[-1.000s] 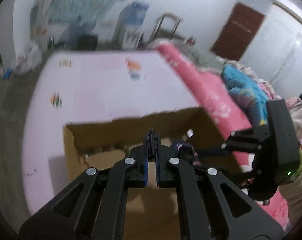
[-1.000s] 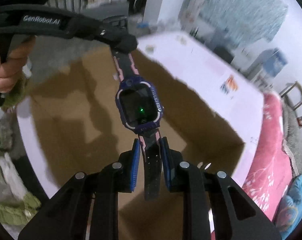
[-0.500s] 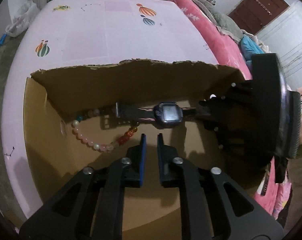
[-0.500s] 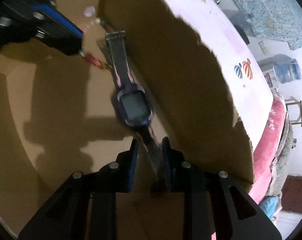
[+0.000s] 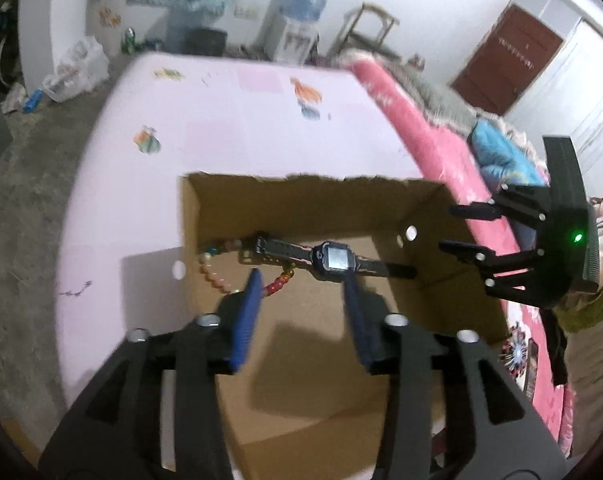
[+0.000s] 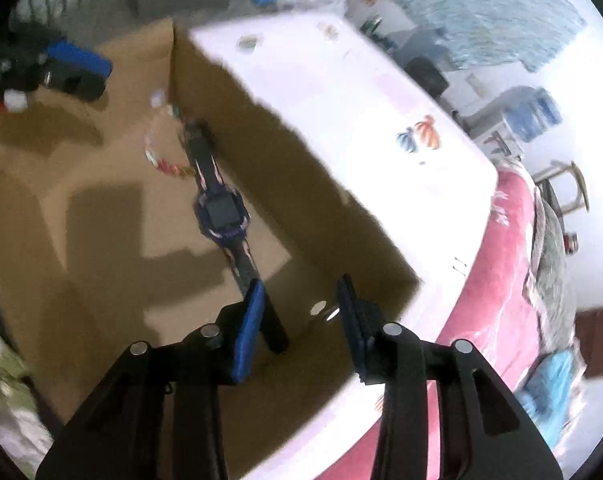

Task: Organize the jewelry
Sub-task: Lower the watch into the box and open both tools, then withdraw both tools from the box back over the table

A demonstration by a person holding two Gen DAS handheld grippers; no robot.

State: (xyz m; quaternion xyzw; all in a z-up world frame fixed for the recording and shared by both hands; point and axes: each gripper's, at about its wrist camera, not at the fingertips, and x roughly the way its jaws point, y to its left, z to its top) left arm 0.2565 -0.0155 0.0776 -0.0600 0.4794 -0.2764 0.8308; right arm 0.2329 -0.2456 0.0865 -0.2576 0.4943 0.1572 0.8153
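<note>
Hand-held grippers: left, right both opening, empty | box: one watch, one bracelet

Pale pink table with printed motifs, open cardboard box directly on it.

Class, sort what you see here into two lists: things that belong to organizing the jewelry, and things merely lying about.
Belongs to the job:
watch
bead bracelet
cardboard box
left gripper, opening
right gripper, opening

Just lying about:
water dispenser
stool
blue cushion
plastic bags
</note>
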